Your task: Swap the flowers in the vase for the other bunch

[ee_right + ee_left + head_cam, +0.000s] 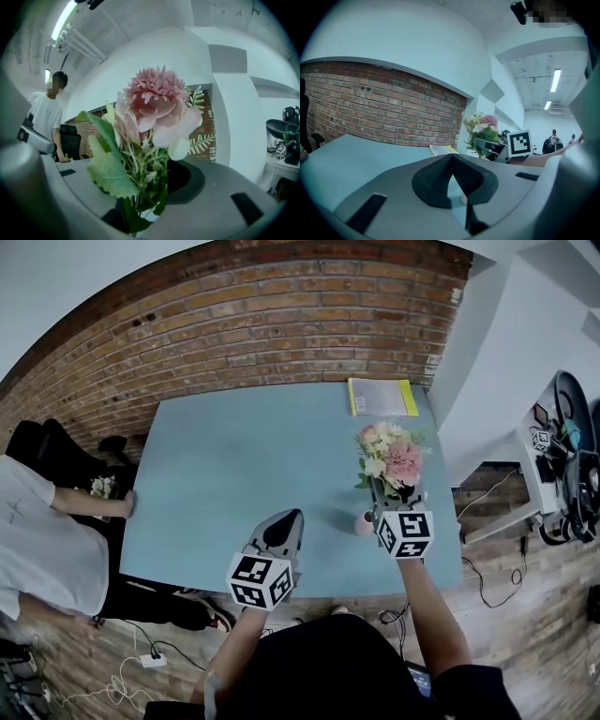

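Flowers pinched at the stems in right gripper — upright, just right of vase; left gripper closed, empty, farther left of vase.

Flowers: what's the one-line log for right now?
right tongs: shut on flowers | left tongs: shut, empty | vase: on table

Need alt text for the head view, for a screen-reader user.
The right gripper holds a bunch of pink and cream flowers by the stems, next to a small pink vase on a light blue table. The left gripper is closed and empty; a yellow book lies at the table's far edge, below a brick wall.
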Tool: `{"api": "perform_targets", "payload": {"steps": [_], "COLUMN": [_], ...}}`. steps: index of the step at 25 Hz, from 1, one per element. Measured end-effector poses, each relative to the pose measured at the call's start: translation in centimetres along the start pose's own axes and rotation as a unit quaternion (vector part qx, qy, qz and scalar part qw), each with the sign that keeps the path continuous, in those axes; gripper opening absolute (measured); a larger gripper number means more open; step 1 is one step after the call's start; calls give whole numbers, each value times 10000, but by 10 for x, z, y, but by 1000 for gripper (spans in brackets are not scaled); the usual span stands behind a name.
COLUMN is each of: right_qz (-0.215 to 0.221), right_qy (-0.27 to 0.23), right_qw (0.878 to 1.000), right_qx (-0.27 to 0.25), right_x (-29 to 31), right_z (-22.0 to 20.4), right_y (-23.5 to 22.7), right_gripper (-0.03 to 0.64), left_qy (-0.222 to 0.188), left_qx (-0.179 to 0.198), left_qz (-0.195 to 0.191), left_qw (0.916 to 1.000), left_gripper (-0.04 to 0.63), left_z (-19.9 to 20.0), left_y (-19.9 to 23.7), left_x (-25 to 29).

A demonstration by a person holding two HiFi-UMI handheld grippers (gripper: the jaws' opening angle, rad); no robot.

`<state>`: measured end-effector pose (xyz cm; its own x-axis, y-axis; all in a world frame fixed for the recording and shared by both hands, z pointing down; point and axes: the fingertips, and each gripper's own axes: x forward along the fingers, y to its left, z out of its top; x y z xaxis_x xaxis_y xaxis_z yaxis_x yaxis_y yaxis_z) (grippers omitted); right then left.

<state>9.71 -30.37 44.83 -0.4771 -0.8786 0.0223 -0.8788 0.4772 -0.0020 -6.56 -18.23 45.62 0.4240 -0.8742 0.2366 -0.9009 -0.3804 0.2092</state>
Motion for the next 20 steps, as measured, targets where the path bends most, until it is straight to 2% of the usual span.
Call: {"api": "perform_targets", "payload": {"steps": [20], "right_qz": [-52], "right_qy": [535], "right_qw": [9982], "right_qx": [253], "right_x": [0], "right_z": [-55], "right_y": [1], "right_gripper": [209], "left_qy": [41], "left_qx": [-14], "left_qz": [-10], "left_qw": [10000], "left_gripper": [6], "left_z": [-4], "left_y": [3], "left_x": [0]}}
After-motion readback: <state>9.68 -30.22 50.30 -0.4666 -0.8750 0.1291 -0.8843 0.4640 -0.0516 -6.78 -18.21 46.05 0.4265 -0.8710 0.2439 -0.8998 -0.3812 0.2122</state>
